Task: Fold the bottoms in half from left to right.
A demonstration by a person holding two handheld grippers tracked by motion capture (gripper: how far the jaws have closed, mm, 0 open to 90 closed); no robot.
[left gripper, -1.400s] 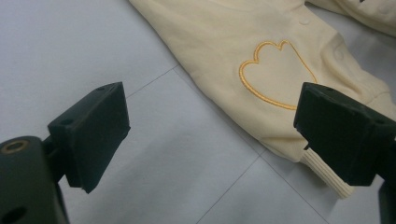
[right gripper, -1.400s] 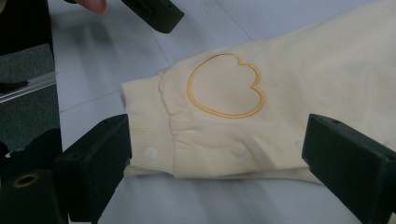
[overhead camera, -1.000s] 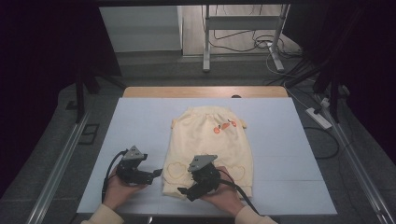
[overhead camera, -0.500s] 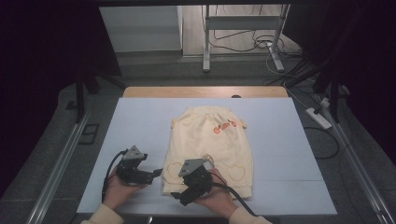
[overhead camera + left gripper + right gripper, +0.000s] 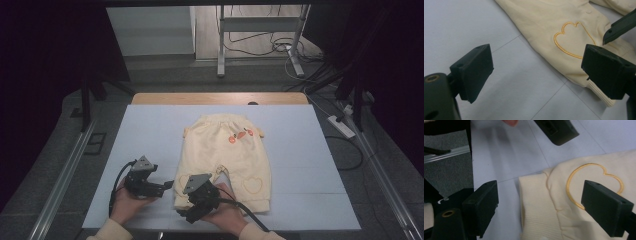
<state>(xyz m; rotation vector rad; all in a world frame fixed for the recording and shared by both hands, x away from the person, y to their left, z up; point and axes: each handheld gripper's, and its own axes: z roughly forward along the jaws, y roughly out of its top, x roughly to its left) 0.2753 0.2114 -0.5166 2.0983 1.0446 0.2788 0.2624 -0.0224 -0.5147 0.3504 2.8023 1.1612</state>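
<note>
Hovering over the near left leg of the pale yellow baby trousers (image 5: pixel 227 152), my right gripper (image 5: pixel 541 207) has its jaws spread, though they have just been closing a little; the ribbed cuff (image 5: pixel 534 202) and stitched heart outline (image 5: pixel 594 183) lie between them, unpinched. The trousers lie flat on the white worktop (image 5: pixel 150 130), waistband away from me. My left gripper (image 5: pixel 537 72) waits just beside that leg, jaws wide apart over bare worktop.
</note>
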